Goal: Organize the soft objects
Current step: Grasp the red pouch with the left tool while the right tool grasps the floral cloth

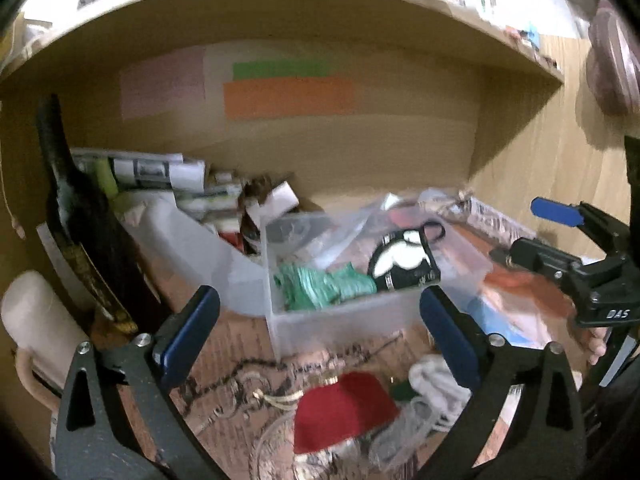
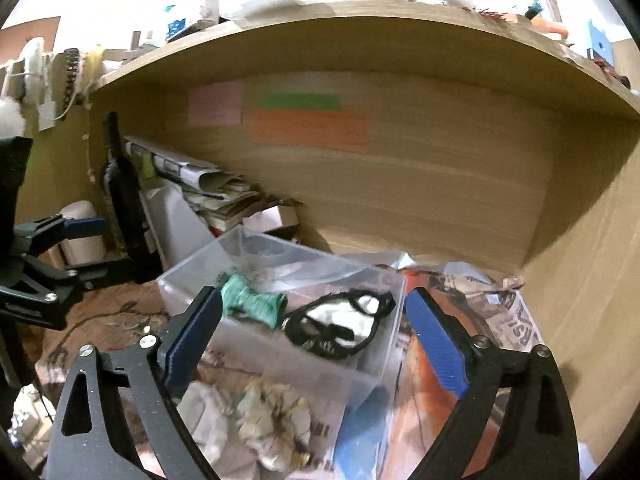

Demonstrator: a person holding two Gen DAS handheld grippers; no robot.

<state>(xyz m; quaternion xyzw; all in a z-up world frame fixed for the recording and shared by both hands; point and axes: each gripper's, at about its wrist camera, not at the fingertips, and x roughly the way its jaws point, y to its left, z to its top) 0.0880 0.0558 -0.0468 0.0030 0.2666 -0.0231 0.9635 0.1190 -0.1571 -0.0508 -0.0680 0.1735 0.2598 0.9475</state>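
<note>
Soft objects lay split between bin and counter: a green crinkled fabric piece (image 2: 250, 304) and a black-and-white cloth pouch with a cord (image 2: 340, 326) sat inside the clear plastic bin (image 2: 280, 364) under the wooden shelf (image 2: 360, 28). Left gripper (image 1: 320, 336) and right gripper (image 2: 314, 340) both hovered with fingers spread wide, holding nothing. Judged step: between placements, picking the next loose item. Next move likely calls for lowering onto a piece on the counter (image 1: 240, 344) and closing gently, clear of the tangled chain.

Left view alone showed a red felt cap-like piece (image 1: 344, 412) and white bundled cloth (image 1: 436, 384) just before the bin. Right view alone showed a crumpled cream floral fabric (image 2: 276, 420) beside the bin's near wall.
</note>
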